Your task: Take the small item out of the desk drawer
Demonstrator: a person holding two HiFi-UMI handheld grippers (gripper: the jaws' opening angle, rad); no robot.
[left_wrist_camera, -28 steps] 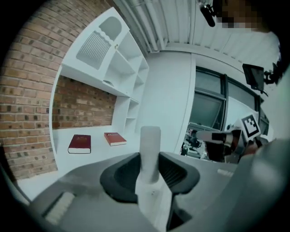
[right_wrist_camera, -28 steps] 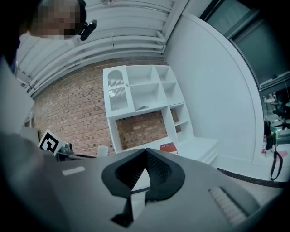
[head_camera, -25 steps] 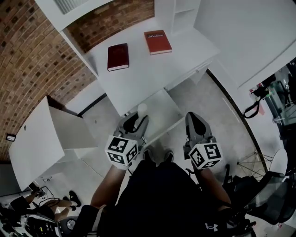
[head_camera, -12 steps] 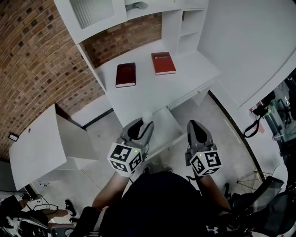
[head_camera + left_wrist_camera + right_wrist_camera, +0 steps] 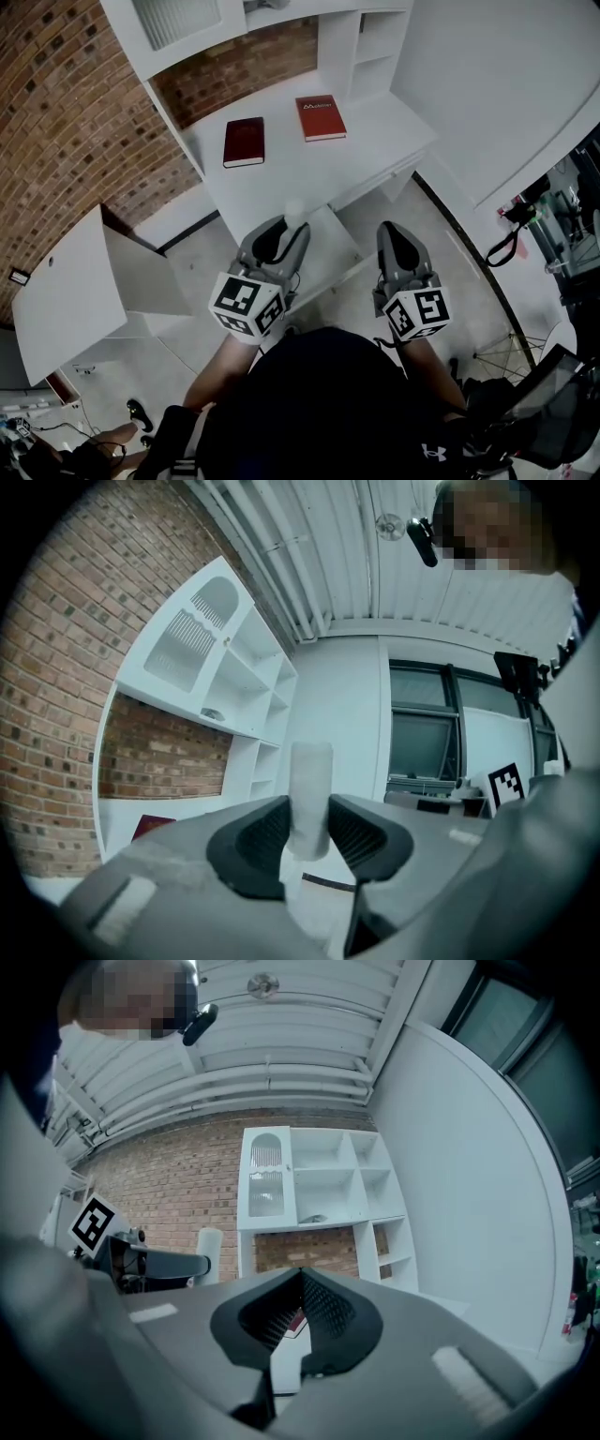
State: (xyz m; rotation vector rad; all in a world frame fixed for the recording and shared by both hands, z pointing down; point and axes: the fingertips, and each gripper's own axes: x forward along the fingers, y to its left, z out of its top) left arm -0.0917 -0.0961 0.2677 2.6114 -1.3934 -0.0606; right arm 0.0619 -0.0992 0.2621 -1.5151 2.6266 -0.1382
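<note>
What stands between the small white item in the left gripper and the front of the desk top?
Nothing visible. The left gripper is shut on the white item, near the open drawer; the desk top is bare at its front. The dark red book and the red book lie farther back.

Grey left tongs (image 5: 282,231), matching right tongs (image 5: 394,232), black ribbed pads (image 5: 255,840), black-and-white marker cubes (image 5: 246,305), black shirt (image 5: 328,403)

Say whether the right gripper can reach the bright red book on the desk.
Probably yes: the right gripper, jaws together and empty, has open space ahead; the bright red book lies uncovered on the desk.
</note>
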